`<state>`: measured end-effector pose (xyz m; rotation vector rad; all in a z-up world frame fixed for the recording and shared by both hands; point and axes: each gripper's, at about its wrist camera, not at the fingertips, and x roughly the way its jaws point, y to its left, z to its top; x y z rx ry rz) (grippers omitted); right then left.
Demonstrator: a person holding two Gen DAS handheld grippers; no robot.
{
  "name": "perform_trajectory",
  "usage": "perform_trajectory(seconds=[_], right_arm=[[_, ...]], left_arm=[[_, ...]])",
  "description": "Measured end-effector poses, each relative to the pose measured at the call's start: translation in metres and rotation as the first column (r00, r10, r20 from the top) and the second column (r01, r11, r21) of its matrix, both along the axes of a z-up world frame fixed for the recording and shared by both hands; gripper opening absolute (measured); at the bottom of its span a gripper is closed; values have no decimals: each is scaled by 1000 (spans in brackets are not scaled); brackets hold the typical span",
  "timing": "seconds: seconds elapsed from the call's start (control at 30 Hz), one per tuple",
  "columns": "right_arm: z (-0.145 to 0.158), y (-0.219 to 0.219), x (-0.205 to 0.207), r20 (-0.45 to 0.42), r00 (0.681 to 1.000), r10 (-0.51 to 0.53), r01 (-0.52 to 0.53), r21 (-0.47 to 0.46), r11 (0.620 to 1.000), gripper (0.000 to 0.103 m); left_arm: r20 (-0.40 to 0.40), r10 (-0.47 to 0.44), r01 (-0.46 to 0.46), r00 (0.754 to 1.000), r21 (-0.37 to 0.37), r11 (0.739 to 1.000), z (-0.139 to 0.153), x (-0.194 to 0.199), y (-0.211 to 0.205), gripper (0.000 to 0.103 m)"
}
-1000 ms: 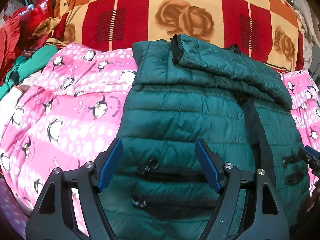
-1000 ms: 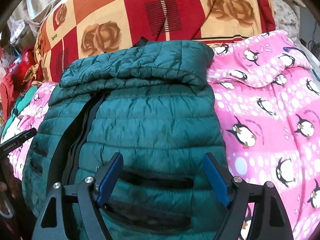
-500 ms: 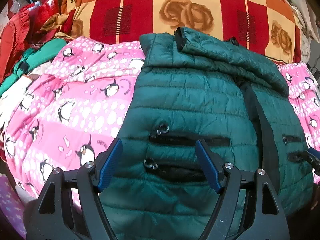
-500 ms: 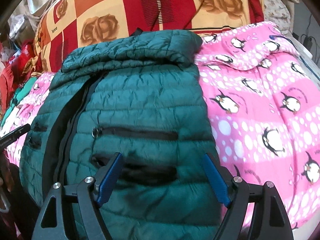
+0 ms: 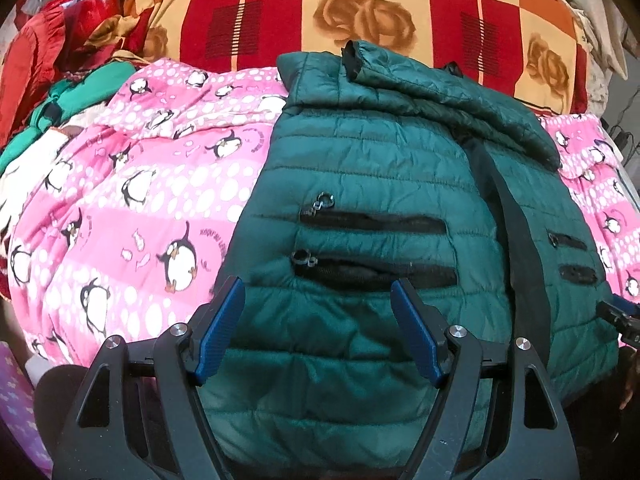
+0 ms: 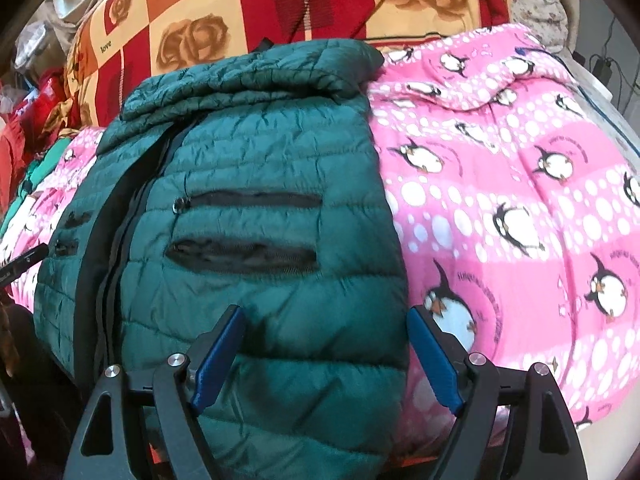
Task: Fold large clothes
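Note:
A dark green quilted jacket (image 5: 380,168) lies front-up on a pink penguin blanket (image 5: 140,200), its sleeves folded across the top and its black zip running down the middle. My left gripper (image 5: 316,292) hovers open over the jacket's lower left part, just below two zip pockets, with nothing between its blue pads. In the right wrist view the jacket (image 6: 260,152) fills the left half. My right gripper (image 6: 325,320) stands open over the lower right part, its right pad beyond the jacket's side edge, above the blanket (image 6: 500,200).
A red and orange checked quilt with roses (image 5: 360,8) is heaped behind the jacket. Red and green clothes (image 5: 48,60) are piled at the far left. The bed's near edge drops away below the jacket's hem.
Both grippers have drawn back toward the jacket's near hem, so the pockets now sit higher in each view. Their jaws stay as wide as before.

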<state>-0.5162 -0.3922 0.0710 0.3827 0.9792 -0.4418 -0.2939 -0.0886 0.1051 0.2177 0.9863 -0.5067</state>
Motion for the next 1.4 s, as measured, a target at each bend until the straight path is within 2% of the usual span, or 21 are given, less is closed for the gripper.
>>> perform_trajectory(seconds=[0.13,0.43,0.7,0.9,1.23,1.3,1.37,1.4], right_arm=[[-6,3,-9,-22,1000,8,-8,17,1000,81],[-14,1,-31,-37,999,3,-1,74,997,86],[-25,1,-37,-51,998,47,-40,136,990,87],[-29,-1,-38,-56,997,58,-48,177,983,87],[-37,7,-32,-35,992,118,-103,294,950,87],[-34,12,-30,-10,990,138,-129,291,948,81],[-29,16,-28,4,988,157,-152,258,954,66],[-25,18,-27,7,986,167,-164,241,957,63]], left_arm=[[-33,-10,10,999,-13,1000,-3,-5,11,76],[-193,-30,4,981,-133,991,-16,-3,53,77],[-252,-6,-27,968,-129,991,-30,0,78,78],[-347,0,-52,938,-139,989,-54,0,87,78],[-305,-23,-13,952,-115,993,-55,-11,79,78],[-285,-38,3,958,-121,993,-54,-13,79,78],[-276,-40,5,960,-123,992,-54,-15,77,76],[-272,-42,7,961,-130,991,-53,-16,77,69]])
